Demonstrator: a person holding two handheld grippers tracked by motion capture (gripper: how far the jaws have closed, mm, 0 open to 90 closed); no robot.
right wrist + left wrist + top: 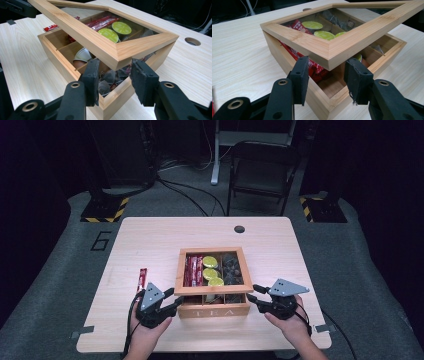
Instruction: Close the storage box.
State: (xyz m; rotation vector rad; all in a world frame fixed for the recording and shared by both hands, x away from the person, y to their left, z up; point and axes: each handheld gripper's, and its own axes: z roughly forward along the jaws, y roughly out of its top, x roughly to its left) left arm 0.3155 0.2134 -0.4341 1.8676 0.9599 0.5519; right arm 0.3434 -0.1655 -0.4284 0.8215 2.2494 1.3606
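The wooden box [213, 307], marked "TEA" on its front, sits between both grippers. Left gripper [172, 301] and right gripper [253, 293] each clamp a corner of the raised lid [342, 46].

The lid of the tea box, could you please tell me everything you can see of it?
The lid is a light bamboo-like frame around a clear pane, through which green capsules and red sachets show. It is tilted, its front edge raised above the box, its rear edge low at the back. The left tool and right tool each straddle a front corner, jaws at its sides; whether the pads press on it I cannot tell.
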